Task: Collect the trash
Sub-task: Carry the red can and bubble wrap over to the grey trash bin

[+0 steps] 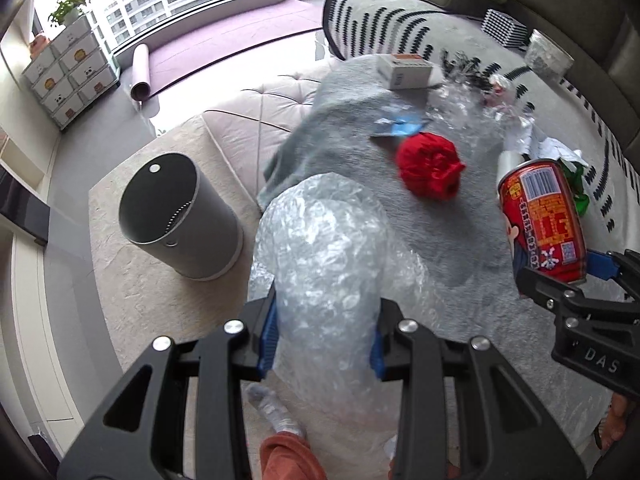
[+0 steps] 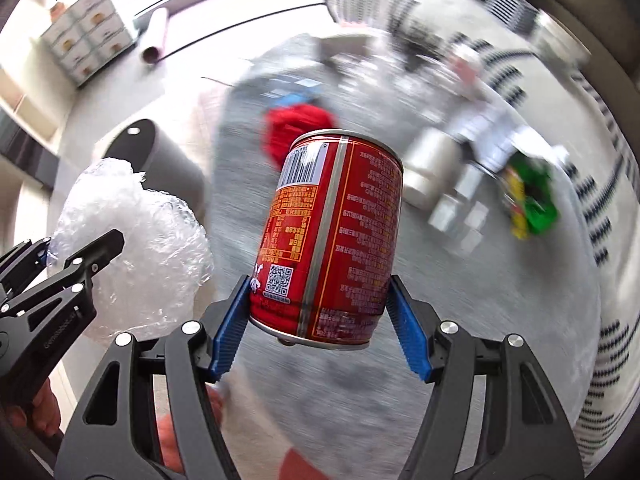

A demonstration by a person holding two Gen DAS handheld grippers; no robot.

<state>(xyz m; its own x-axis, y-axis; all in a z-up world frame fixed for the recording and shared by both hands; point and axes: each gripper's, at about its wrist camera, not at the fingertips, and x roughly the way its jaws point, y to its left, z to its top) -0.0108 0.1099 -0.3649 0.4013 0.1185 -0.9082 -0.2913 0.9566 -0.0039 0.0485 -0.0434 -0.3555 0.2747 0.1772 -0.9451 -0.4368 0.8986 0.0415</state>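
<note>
My left gripper (image 1: 324,340) is shut on a big wad of clear bubble wrap (image 1: 324,248), held in the air; the wad also shows in the right wrist view (image 2: 132,240). My right gripper (image 2: 320,328) is shut on a red can (image 2: 332,236), held upright above the grey blanket; the can also shows in the left wrist view (image 1: 544,220). A grey round trash bin (image 1: 176,216), open at the top, stands on the floor to the left of both grippers. More trash lies on the blanket: a red crumpled ball (image 1: 430,168), a blue wrapper (image 1: 396,122), clear plastic (image 1: 464,100).
The grey blanket (image 1: 340,140) covers a pale tufted ottoman (image 1: 248,120). On it lie a white box (image 1: 404,70), crumpled paper (image 1: 532,140) and a green wrapper (image 2: 532,196). A sofa (image 1: 560,0) is at the back right, a drawer unit (image 1: 68,76) at the left by the window.
</note>
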